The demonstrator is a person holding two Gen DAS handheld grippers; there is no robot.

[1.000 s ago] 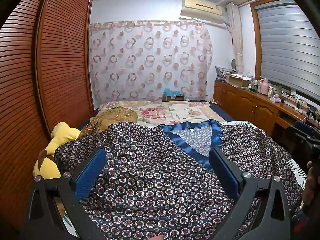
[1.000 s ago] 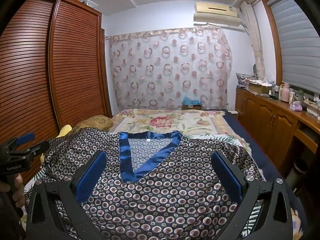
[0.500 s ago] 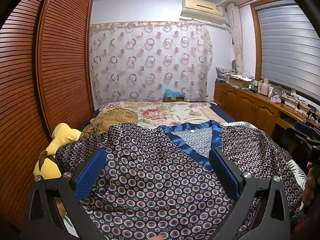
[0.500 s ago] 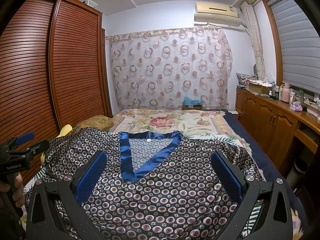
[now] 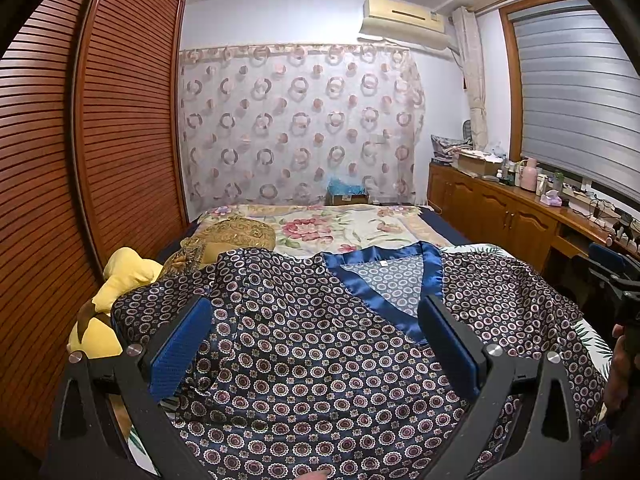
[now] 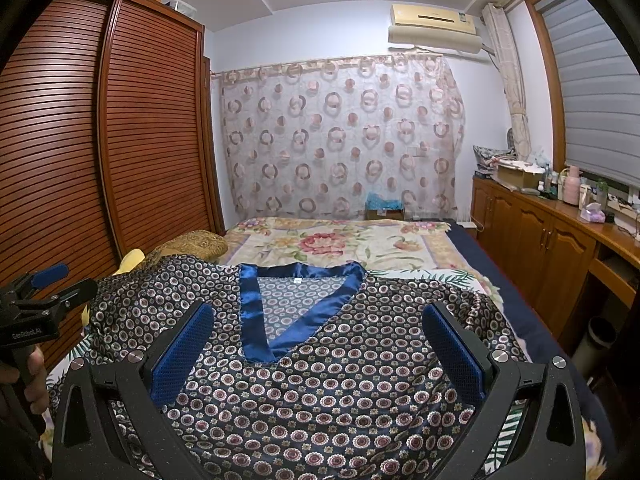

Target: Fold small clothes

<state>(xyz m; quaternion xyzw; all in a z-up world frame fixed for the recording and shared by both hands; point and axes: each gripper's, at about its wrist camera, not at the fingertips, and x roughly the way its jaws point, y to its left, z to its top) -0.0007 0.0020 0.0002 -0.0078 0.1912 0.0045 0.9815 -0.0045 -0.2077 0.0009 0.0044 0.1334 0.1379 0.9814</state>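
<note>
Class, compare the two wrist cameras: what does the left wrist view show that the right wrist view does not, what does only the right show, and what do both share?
Only the left wrist view shows the yellow plush toy nearly whole, and the right gripper's handle at its edge. Only the right wrist view shows the left gripper from outside, held in a hand. Both show the patterned shirt spread flat on the bed, blue collar away from the cameras, with open fingers over it.

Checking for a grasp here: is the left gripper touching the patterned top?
Cannot tell. In the left wrist view the left gripper is open over the patterned top, but no gap or contact shows plainly.
</note>
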